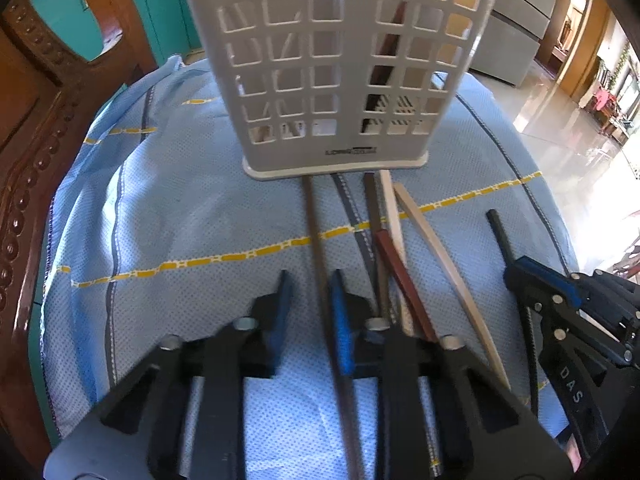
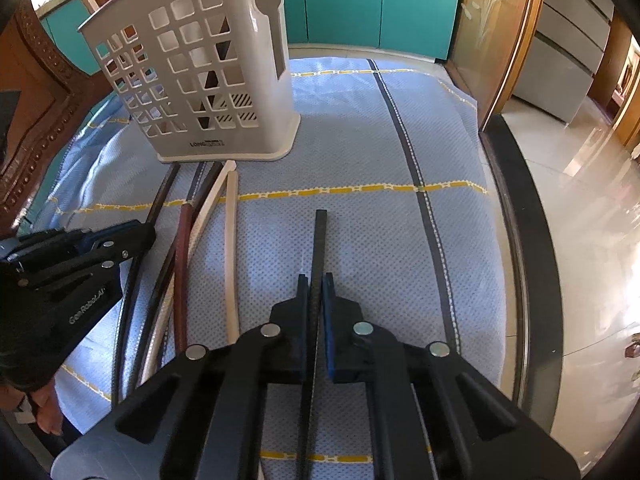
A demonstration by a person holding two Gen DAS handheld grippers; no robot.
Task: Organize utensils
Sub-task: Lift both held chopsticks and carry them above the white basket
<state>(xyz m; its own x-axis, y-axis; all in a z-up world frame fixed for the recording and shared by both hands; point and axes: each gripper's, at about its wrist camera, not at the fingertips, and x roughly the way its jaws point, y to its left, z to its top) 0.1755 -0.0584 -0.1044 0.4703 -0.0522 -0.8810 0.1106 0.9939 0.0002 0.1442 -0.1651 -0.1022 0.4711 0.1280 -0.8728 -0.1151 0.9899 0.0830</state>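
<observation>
A white slotted utensil holder (image 1: 336, 60) (image 2: 200, 80) stands upright on the blue cloth, with a few sticks inside. Several chopsticks lie in front of it. My left gripper (image 1: 312, 296) is open around a dark brown chopstick (image 1: 316, 232), which runs along the right pad with a gap on the left. In the right wrist view, my right gripper (image 2: 315, 284) is shut on a black chopstick (image 2: 320, 236) that points toward the holder. A reddish chopstick (image 2: 185, 248) and a pale one (image 2: 231, 248) lie between the two grippers.
The blue cloth (image 1: 180, 220) with yellow and grey stripes covers a round table with a dark rim (image 2: 520, 220). A carved wooden chair (image 1: 36, 140) stands at the left. Teal cabinets (image 2: 360, 0) are behind, and a shiny tiled floor (image 2: 592, 220) lies to the right.
</observation>
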